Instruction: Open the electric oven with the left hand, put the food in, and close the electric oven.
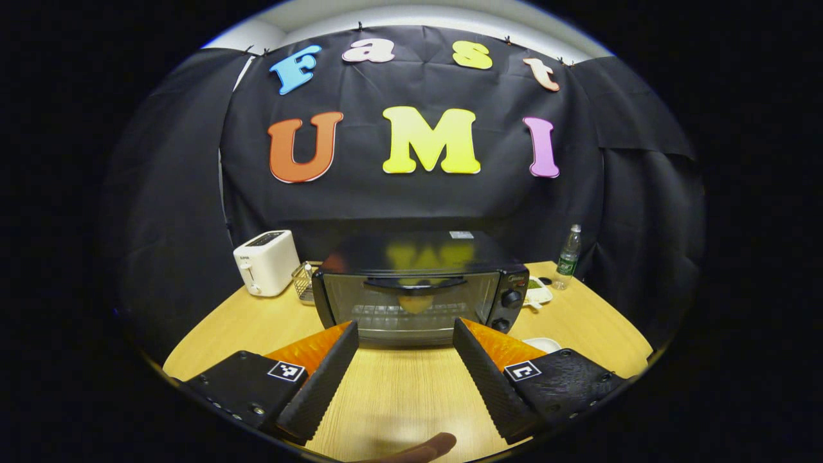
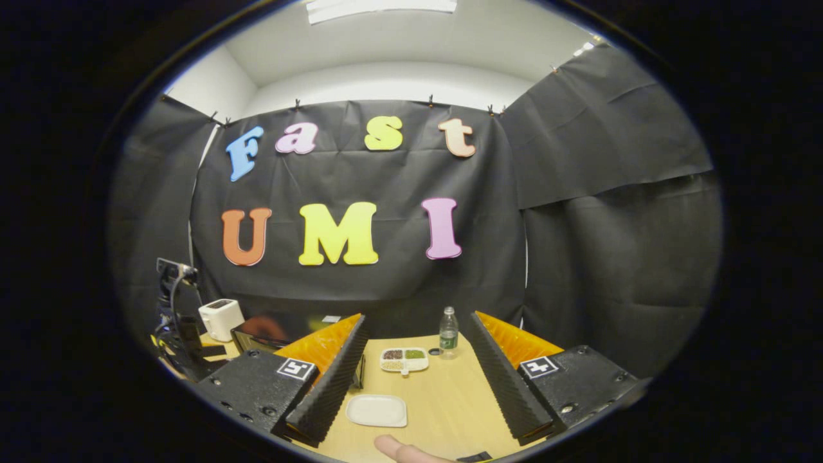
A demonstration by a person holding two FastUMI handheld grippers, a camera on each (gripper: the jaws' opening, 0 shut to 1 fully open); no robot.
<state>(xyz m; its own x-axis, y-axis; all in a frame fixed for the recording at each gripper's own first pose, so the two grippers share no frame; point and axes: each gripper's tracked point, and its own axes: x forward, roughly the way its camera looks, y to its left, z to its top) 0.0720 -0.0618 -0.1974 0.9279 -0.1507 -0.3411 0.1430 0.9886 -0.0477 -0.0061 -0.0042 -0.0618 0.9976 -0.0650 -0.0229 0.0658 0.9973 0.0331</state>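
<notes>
Left gripper view: your left gripper [image 1: 405,334] hangs spread wide, holding nothing; electric oven [image 1: 421,289] dead ahead at 12 o'clock, door closed. Right gripper view: your right gripper [image 2: 416,331] also gapes; food tray [image 2: 404,360] at 12, white plate [image 2: 377,410] just below it.

oven [image 1: 411,289]: black, glass door shut, upright | mid-table | food inside: cannot tell

A round wooden table [image 1: 398,399] stands before black cloth walls [image 2: 611,257], a ceiling light [image 2: 382,6] above.
</notes>
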